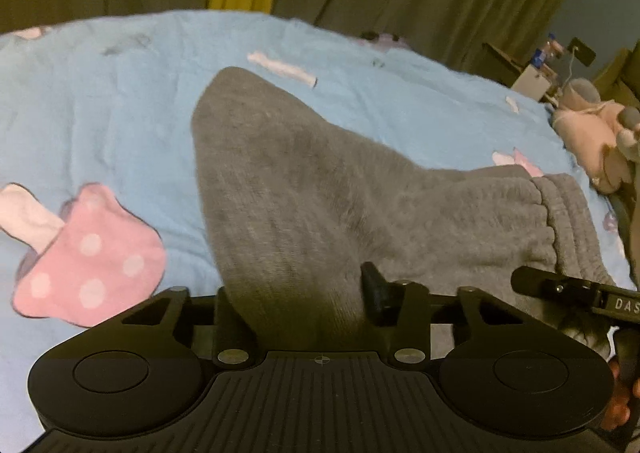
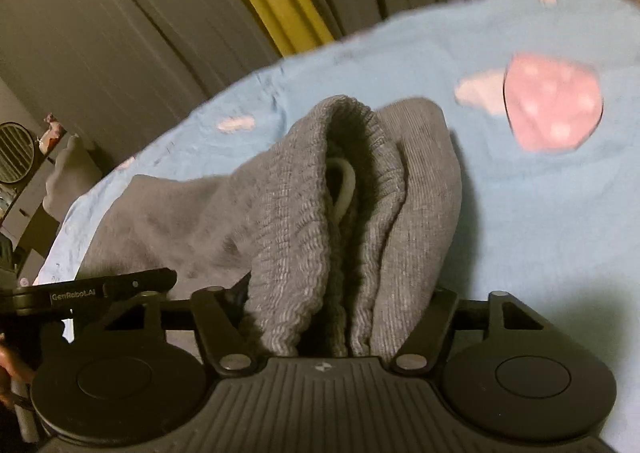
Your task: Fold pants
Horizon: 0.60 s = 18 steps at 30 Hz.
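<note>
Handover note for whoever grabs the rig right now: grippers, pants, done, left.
Left gripper: shut on the gray pants, leg side.
Right gripper: shut on the bunched waistband, drawstring showing inside.
Pants partly lifted, the rest trailing on the blue bedspread.
Done: both ends gripped.
Left: probably lay flat, bring the ends together, smooth, release.
</note>
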Each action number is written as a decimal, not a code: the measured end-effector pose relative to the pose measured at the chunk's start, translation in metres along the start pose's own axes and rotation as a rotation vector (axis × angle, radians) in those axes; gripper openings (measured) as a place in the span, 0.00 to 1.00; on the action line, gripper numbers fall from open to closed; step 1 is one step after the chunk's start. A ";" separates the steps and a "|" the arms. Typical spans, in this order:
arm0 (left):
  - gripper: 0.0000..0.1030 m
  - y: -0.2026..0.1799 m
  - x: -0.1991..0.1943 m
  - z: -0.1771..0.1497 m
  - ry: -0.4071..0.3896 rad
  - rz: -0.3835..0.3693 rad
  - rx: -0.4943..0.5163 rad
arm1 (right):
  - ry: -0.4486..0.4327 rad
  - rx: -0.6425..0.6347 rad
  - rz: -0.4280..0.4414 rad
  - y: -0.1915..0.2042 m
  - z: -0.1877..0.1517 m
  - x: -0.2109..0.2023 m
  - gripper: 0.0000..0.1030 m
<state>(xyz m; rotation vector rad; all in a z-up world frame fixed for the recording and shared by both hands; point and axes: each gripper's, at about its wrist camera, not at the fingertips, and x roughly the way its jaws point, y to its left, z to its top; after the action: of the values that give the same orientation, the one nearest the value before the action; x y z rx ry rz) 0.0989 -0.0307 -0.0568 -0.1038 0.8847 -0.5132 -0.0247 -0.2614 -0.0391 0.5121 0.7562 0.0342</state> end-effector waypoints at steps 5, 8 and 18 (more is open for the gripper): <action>0.39 -0.005 -0.015 0.001 -0.025 0.001 0.004 | -0.047 0.017 0.052 0.011 0.006 -0.018 0.61; 0.38 -0.005 -0.024 0.000 -0.039 -0.008 -0.008 | -0.054 0.006 0.046 0.013 0.005 -0.022 0.61; 0.36 -0.011 -0.036 0.011 -0.056 -0.009 0.006 | -0.080 0.016 0.063 0.013 0.006 -0.030 0.60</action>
<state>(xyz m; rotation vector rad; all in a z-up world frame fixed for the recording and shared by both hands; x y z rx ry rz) 0.0845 -0.0253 -0.0208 -0.1163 0.8288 -0.5191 -0.0408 -0.2588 -0.0094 0.5494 0.6629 0.0660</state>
